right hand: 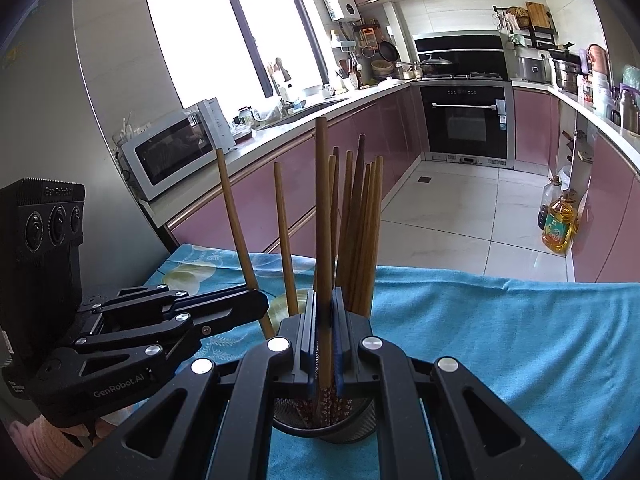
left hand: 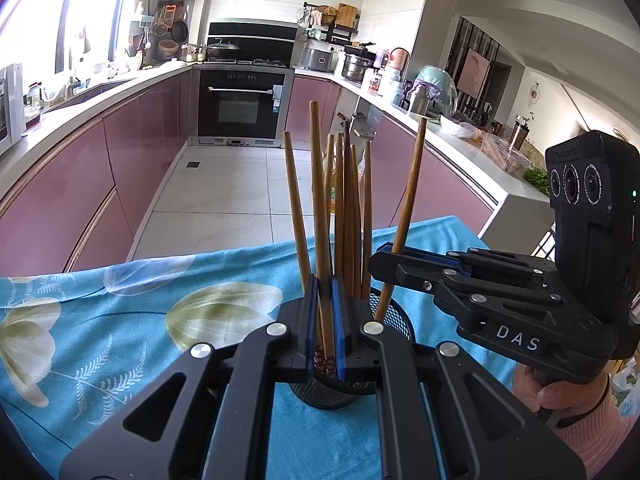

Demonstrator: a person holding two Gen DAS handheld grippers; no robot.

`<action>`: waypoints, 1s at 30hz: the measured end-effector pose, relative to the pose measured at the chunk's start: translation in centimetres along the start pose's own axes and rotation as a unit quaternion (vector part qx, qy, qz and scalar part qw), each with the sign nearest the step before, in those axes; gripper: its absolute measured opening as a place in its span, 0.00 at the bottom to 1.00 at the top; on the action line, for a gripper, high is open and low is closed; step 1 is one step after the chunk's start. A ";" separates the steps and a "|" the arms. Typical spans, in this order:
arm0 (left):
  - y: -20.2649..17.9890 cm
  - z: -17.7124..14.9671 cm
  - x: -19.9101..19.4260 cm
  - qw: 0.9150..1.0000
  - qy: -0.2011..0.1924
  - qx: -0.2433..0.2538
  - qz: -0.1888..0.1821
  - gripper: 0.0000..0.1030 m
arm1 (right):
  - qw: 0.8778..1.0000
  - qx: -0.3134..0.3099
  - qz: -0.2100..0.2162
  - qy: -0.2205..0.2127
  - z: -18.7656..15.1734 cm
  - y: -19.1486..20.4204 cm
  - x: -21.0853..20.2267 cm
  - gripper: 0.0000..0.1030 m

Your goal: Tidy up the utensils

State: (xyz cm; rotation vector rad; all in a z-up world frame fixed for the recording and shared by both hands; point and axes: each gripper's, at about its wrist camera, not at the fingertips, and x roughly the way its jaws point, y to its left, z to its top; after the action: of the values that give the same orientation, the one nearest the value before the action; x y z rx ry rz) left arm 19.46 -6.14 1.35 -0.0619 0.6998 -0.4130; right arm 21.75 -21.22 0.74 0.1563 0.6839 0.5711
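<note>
Two chopsticks are held nearly upright over the black mesh holder (left hand: 394, 320) on the blue flowered cloth (left hand: 120, 320) covering the counter. The left hand-held gripper (left hand: 323, 328) is clamped on one chopstick (left hand: 320, 208), whose tip lies directly below inside the holder. The right hand-held gripper (right hand: 325, 336) is closed on another chopstick (right hand: 323, 208), likewise pointing down into the cup. Other chopsticks (right hand: 360, 232) already stand there. Both hands appear equally near, so releasing seems the likely next move.
</note>
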 end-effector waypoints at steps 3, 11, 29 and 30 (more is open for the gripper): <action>0.2 0.0 0.4 1.000 0.005 -0.003 0.002 0.08 | 1.000 0.003 -0.002 0.000 0.1 0.0 0.2 0.07; 0.7 -0.3 1.3 1.000 0.011 -0.005 0.001 0.08 | 1.000 0.007 -0.001 0.003 0.1 -0.2 0.4 0.08; 1.7 -2.6 -0.7 0.999 -0.034 -0.011 0.022 0.59 | 0.999 -0.001 -0.035 -0.035 -2.1 0.1 -2.2 0.57; 1.8 -2.9 -1.1 0.999 -0.040 -0.012 0.030 0.63 | 0.998 -0.003 -0.040 -0.038 -2.4 0.2 -2.5 0.61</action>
State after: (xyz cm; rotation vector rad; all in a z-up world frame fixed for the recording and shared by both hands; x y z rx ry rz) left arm 17.42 -3.81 -0.56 -0.0797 0.6255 -0.3423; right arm 18.56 -22.50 0.35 0.1444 0.6111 0.4883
